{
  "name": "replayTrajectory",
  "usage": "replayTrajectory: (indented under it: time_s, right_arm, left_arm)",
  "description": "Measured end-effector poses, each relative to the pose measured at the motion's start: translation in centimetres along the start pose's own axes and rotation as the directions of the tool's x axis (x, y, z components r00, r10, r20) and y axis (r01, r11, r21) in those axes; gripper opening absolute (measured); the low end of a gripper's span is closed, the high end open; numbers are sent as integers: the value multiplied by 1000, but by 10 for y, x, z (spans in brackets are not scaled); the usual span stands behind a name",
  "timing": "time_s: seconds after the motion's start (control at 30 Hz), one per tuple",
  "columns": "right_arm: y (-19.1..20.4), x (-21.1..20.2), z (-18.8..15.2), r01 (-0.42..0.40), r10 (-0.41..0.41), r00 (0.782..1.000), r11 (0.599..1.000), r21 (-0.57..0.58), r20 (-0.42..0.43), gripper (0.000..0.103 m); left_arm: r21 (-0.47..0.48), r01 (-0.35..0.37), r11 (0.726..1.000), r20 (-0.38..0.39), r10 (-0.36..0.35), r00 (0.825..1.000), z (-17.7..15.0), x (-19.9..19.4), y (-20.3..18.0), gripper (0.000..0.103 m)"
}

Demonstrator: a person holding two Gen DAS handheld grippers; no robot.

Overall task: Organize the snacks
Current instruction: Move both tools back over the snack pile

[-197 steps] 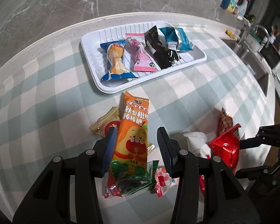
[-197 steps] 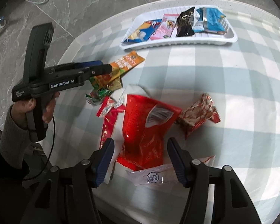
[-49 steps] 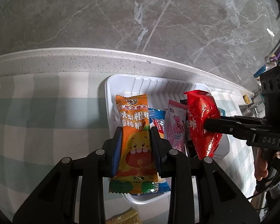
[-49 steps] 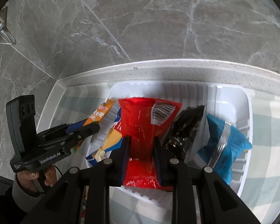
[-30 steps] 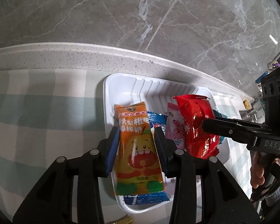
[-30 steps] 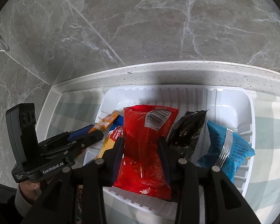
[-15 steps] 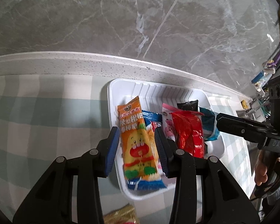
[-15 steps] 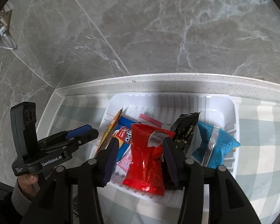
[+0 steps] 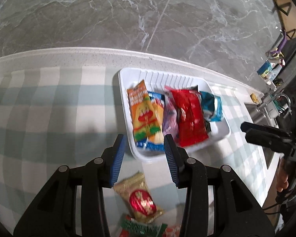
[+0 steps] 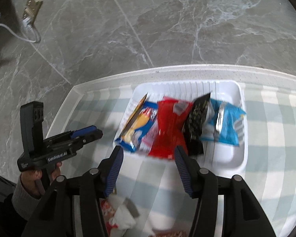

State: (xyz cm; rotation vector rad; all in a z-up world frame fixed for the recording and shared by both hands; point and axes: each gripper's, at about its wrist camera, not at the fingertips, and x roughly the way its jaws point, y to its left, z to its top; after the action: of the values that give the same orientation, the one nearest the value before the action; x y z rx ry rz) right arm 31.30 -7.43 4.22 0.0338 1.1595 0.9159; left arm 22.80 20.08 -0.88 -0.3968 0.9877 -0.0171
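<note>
Both hands have let go and drawn back since a moment ago. The left hand-held gripper [image 9: 144, 154] now hangs with its blue-padded jaws spread wide and nothing between them, just short of the near rim of the white ribbed plastic tray [image 9: 126, 106]; a second and a half back it was clamped on the orange pear-faced snack packet [image 9: 143, 112]. The right hand-held gripper [image 10: 148, 166] is likewise gaping and bare, where it had earlier pinched the glossy red crinkled snack bag [image 10: 168, 126].

Nearest, on the pale green-and-white checked cloth over the desk [image 9: 49, 108], lies a gold wrapper with a red disc [image 9: 140, 197], and just below it a green-and-red wrapper [image 9: 142, 227], blurred, so I cannot read it.

Further off, inside the tray, the orange packet lies along the left side, overlapping a blue-and-yellow packet [image 10: 137, 127]. Next comes a pink sachet [image 9: 169, 114], then the red bag lying partly over it, then a black foil packet [image 10: 196, 122] and a light blue packet [image 10: 225, 123] at the right end.

Behind the tray rises the grey marble wall [image 10: 167, 29].
</note>
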Motion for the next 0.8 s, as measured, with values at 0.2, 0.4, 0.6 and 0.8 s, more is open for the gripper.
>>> replayTrajectory:
  time_s: [0.2,0.4,0.6,0.8]
  right_arm:
    - [3,-15,-41,27,-27,1000,1000,14,12,57]
    - [0,-29,-83,31,-31,999,999,45,10,63]
    - [2,-33,-115,31,-30,999,998,55,-12,63]
    - [16,-26,-136,9,-7,999,999,39,-46,63]
  left_arm:
    - [23,-3,1000,-2,3,1000,-23,-11,-7,39]
    - [74,-24,997,-38,27,999,-46,-18,-13,39]
    - [107,-26,994,-28,30,999,-61,-31,-17,39]
    - [131,-40,991,-49,47,998,-77,-35,-16,39]
